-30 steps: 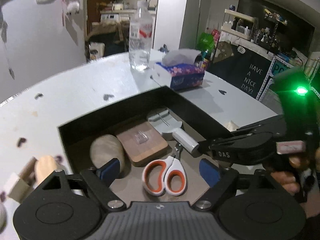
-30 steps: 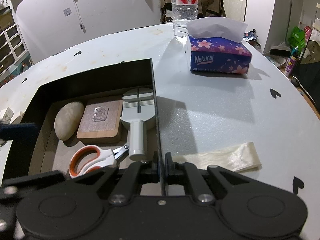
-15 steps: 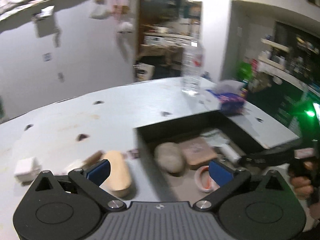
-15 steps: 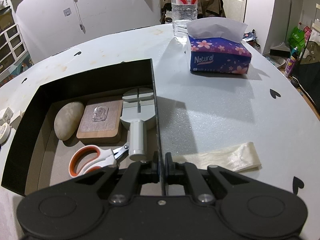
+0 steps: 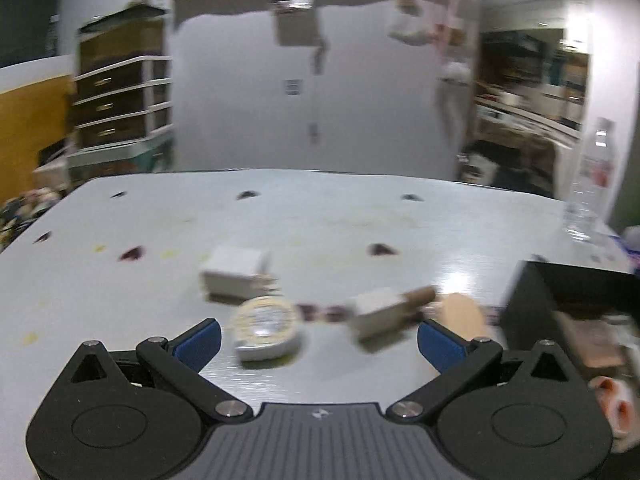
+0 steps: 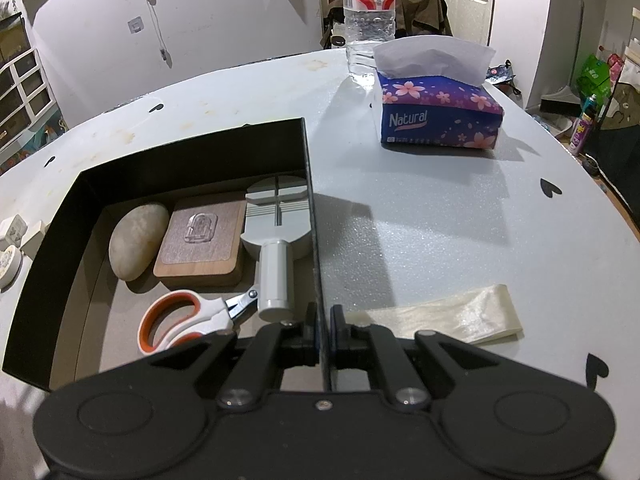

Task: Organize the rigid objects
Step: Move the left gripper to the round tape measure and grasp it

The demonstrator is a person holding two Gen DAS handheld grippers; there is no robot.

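Counter (image 6: 440,216): white, round-edged, speckled with small dark heart marks, carrying everything listed below.

Black box (image 6: 192,148): open-topped, sitting on the counter, its right wall standing between the fingers of the right tool (image 6: 321,322), which is clamping that wall with its jaws nearly closed.

Left tool (image 5: 318,340): hovering over the counter beside the box, jaws spread wide and gripping nothing; this view is blurring heavily.

Tissue box (image 6: 438,116): blue with blossoms, lying beyond the black box, a water bottle (image 6: 370,12) standing just behind it.

Clear plastic strip (image 6: 444,314): lying flat on the counter right of the box wall.

Box contents: wooden block (image 6: 202,242) lying in the middle, pale stone (image 6: 138,240) lying at its left, grey handled tool (image 6: 276,248) resting along the right wall, orange-handled scissors (image 6: 180,318) lying nearest the camera.

Items outside the box, in the left wrist view: white block (image 5: 236,270); round tape roll (image 5: 266,330) lying between the blue pads; a small white piece joined to a brown stick (image 5: 390,308); a tan oval piece (image 5: 464,316) lying just beside the box.
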